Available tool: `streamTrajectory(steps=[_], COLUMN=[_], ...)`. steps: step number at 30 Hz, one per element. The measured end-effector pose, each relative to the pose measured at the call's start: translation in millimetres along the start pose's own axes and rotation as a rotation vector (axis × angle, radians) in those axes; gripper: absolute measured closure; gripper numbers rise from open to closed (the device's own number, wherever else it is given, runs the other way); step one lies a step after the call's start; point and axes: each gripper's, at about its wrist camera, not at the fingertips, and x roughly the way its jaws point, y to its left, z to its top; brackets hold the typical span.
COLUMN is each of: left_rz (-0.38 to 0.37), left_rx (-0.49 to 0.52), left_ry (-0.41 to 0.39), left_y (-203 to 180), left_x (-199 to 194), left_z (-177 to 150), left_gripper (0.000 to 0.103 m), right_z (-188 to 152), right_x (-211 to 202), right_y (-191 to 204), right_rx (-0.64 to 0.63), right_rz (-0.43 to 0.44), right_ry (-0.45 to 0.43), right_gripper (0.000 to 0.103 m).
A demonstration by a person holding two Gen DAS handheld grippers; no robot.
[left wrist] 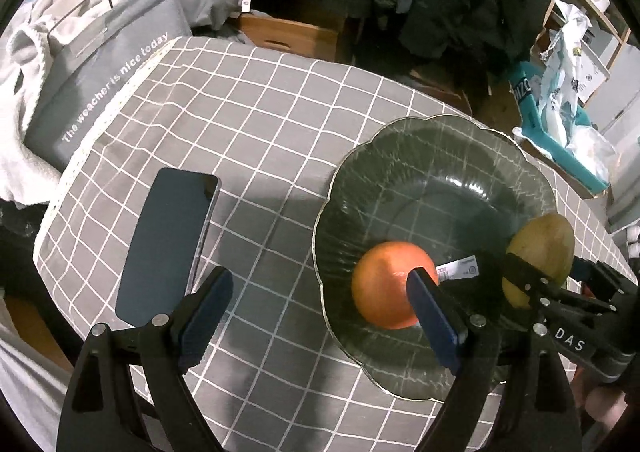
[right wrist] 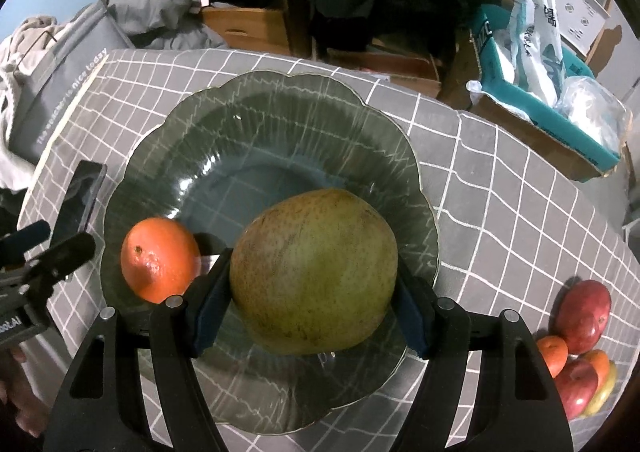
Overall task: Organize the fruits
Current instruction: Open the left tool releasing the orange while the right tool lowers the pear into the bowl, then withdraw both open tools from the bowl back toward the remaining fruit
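Far left off the bench edge: grey bag (left wrist: 100, 80) printed "The weather is nice today", pale laundry heaped behind it. Bench has a grey check cloth (left wrist: 248, 124). Dark phone (left wrist: 166, 248) lies face up near the left edge, just ahead of the left hand-held gripper (left wrist: 320, 316). That gripper's jaws stand wide apart, nothing between the pads; its right finger overlaps the orange (left wrist: 390, 286) in view, can't tell if it touches. Orange sits inside the scalloped dark glass plate (left wrist: 432, 156), left of centre, with a small white label (left wrist: 460, 268) on the plate floor beside it. Right hand-held gripper (right wrist: 316, 304) is clamped on the green-yellow mango (right wrist: 316, 272), one pad on each side, fruit over the near half of the plate (right wrist: 280, 108); can't tell whether it rests on the glass. Orange (right wrist: 160, 260) is just left of the mango, small gap between them. Right of the plate, bare cloth, then a pile of red apples (right wrist: 584, 316) and small oranges (right wrist: 554, 352) at the bench's right edge, well apart from the plate. Beyond the bench on the right: teal cardboard box (right wrist: 552, 112) holding plastic bags.
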Motion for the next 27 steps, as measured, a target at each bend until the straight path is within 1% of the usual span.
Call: streamTrajectory(steps=[4, 5, 7, 10, 14, 20, 24, 27], left_rz=[0.012, 0.012, 0.014, 0.010, 0.002, -0.014, -0.024, -0.038], left_rx=[0.016, 0.016, 0.015, 0.013, 0.021, 0.049, 0.075, 0.095], left_ry=[-0.012, -0.013, -0.016, -0.017, -0.022, -0.046, -0.069, -0.086], left_y=[-1.6, -1.8, -1.0, -0.1, -3.0, -14.7, -25.0, -33.3], left_x=[-3.7, -4.1, -4.8, -5.9, -10.4, -23.0, -35.4, -45.5], left_z=[0.0, -0.1, -0.1, 0.1, -1.4, -2.2, -3.1, -3.9], left_gripper=[0.013, 0.013, 0.013, 0.013, 0.013, 0.013, 0.013, 0.013], right_z=[-1.9, -1.7, 0.8, 4.5, 4.7, 1.2, -3.5, -7.1], right_x=[1.7, -3.3, -13.2, -26.3, -39.7, -63.3, -85.3, -100.8], right_y=[5.4, 7.1, 9.4, 8.0, 0.5, -5.0, -9.9, -15.5], right_rx=[-0.027, -0.037, -0.048, -0.049, -0.018, -0.005, -0.005, 0.010], right_rz=[-0.021, -0.034, -0.040, -0.047, -0.046, -0.088, -0.122, -0.124], right_ry=[0.003, -0.027, -0.068, -0.097, -0.121, -0.165, -0.217, -0.250], right_gripper=[0.030, 0.025, 0.019, 0.019, 0.019, 0.019, 0.019, 0.019])
